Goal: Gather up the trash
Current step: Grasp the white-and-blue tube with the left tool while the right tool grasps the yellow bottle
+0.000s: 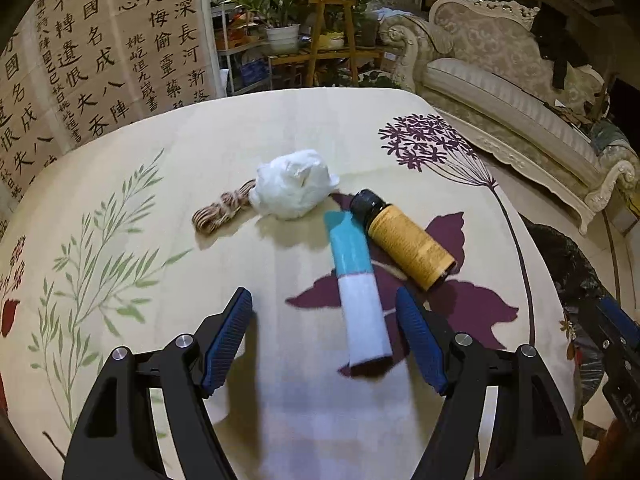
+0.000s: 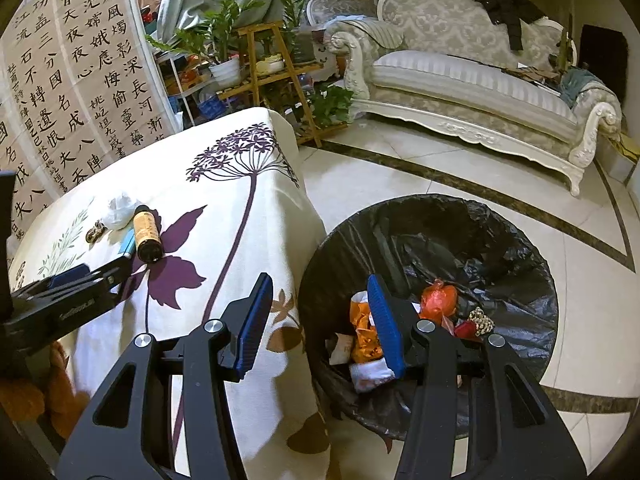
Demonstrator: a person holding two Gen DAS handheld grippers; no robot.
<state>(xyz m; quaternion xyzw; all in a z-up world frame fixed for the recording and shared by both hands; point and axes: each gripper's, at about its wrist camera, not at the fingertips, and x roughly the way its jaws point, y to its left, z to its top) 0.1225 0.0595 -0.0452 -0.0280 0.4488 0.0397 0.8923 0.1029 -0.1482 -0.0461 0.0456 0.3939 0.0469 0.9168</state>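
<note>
Several pieces of trash lie on the floral-clothed table: a teal-and-white tube, an amber bottle with a black cap, a crumpled white wad and a small coil of rope. My left gripper hangs open just above the cloth. The tube's white end lies between the jaws, close to the right finger, and neither pad presses on it. My right gripper is open and empty, held over the gap between the table's corner and the black-lined bin, which holds several scraps.
The bin stands on the tiled floor just off the table's right corner. An ornate sofa lines the far wall. A wooden plant stand and a calligraphy screen stand behind the table.
</note>
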